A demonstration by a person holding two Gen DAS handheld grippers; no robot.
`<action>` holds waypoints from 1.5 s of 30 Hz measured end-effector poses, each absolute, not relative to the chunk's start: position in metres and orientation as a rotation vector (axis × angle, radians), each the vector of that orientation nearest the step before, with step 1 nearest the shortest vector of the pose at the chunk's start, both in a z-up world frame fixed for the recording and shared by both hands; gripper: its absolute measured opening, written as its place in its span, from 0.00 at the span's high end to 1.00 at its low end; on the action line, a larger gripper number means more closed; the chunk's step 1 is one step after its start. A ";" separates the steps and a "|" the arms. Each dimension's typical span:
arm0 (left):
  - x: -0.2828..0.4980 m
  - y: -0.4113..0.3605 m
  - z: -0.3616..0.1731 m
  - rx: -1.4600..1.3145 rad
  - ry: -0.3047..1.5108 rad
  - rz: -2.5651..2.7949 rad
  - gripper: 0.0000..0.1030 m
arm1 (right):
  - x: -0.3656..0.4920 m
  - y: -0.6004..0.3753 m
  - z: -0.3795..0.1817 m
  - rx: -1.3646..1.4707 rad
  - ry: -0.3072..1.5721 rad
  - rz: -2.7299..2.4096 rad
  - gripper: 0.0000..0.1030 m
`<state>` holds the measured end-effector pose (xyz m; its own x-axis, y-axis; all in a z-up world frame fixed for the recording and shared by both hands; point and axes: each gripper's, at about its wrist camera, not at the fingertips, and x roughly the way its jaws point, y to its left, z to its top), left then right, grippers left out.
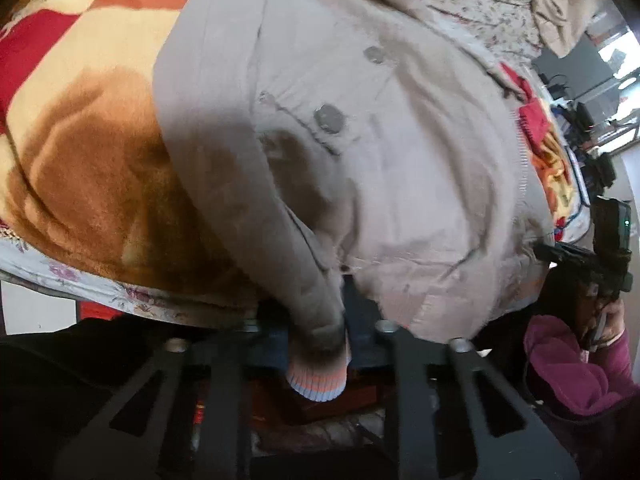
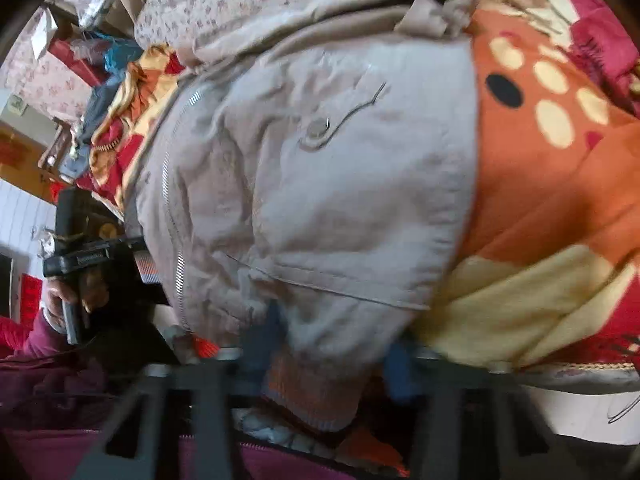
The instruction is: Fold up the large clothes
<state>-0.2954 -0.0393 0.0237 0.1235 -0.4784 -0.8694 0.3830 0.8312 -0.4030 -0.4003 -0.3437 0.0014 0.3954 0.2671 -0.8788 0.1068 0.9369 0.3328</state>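
A big tan jacket point(image 1: 400, 152) lies spread on a bed, just ahead of both hand-held grippers. Under it is a blanket point(image 1: 88, 152) in red, orange and cream.

The left hand-held gripper point(image 1: 320, 332) is clenched on a sleeve point(image 1: 288, 240). The sleeve runs down between its blue pads. The striped cuff point(image 1: 318, 380) pokes out toward the camera, close in front of it. Two round buttons point(image 1: 329, 119) sit on the jacket farther ahead. Off to the right of this hand-held gripper, the other one shows at the jacket's edge, held by a hand point(image 1: 604, 316) in a purple sleeve.

The right hand-held gripper point(image 2: 324, 356) is clenched on the jacket's bottom edge. The striped knit band point(image 2: 312, 392) sits between its pads. Just ahead lies a pocket flap with a snap point(image 2: 317, 128), and a zipper point(image 2: 176, 240) runs up on the left. Farther left, the other hand-held gripper is in a hand point(image 2: 66, 300).

A flowery quilt point(image 2: 224, 0) lies past the jacket. Beyond the bed the room is full of small things, too blurry to tell.
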 end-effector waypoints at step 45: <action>-0.301 -0.032 0.038 -0.128 1.302 -0.671 0.84 | -0.408 -0.302 0.000 0.337 1.227 0.252 0.86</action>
<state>-0.3007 -0.0318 0.0380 0.1068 -0.5234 -0.8454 0.3844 0.8059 -0.4504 -0.4076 -0.3019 -0.0004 0.3194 0.3665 -0.8739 -0.0083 0.9232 0.3842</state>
